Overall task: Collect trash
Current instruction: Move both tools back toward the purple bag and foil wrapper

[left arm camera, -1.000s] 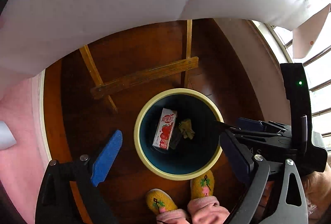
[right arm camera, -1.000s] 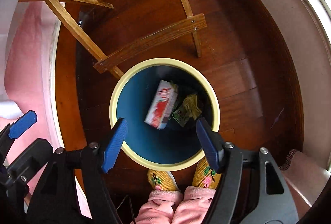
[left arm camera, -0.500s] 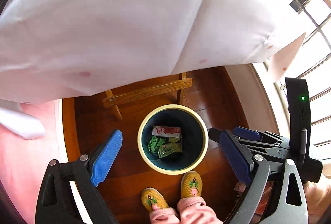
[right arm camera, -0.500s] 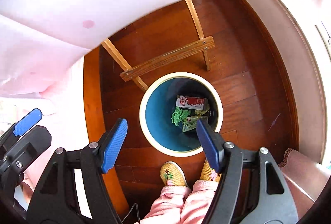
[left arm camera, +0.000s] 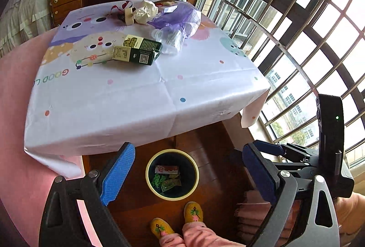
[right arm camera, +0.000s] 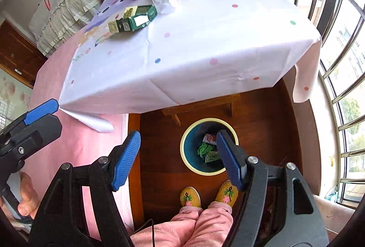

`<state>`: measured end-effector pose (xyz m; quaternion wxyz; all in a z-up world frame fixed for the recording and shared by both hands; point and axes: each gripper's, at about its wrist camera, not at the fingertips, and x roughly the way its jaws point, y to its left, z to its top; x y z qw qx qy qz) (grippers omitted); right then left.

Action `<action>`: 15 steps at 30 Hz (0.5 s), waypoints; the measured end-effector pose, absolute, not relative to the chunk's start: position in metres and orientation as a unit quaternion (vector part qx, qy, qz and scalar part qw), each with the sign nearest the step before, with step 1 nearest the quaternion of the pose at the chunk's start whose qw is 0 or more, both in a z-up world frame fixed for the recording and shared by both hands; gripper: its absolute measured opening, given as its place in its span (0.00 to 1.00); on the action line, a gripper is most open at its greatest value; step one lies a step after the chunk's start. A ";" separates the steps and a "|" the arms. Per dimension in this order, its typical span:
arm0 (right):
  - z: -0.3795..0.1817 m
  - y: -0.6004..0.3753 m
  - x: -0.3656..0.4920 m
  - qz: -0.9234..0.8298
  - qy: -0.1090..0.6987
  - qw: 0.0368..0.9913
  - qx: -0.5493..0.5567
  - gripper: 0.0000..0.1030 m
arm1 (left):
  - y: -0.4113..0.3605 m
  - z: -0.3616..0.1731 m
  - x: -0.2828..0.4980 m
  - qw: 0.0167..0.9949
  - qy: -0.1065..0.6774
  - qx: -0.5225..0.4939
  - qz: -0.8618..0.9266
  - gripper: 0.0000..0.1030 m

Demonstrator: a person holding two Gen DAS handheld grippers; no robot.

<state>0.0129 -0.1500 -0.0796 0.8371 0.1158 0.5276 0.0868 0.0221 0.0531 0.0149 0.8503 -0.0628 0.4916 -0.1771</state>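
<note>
Left gripper wide open, nothing between the blue pads, lower part of the left wrist frame. Right gripper also wide open and empty, low center of the right wrist frame.

Bin on the dark wood floor, bottom center in the left view, seen between the left gripper's fingers. Yellow rim, dark blue inside. In it: a red and white carton, a green wrapper and a small green box. In the right view the bin sits right of center, partly behind the right finger.

Table with a white cartoon tablecloth fills the middle and upper left of the left view. Trash on it: two green boxes lying flat side by side, touching; a crumpled paper ball farther back; a purple plastic bag beside it; clear plastic cups just in front of the bag.

Yellow slippers and pink trouser legs at the bottom edge, near the bin. Window bars along the right side.
</note>
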 end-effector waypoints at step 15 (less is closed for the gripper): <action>0.100 -0.144 0.033 0.079 0.408 0.904 0.098 0.49 | 0.096 0.164 0.075 0.890 0.425 -0.066 -0.154 0.93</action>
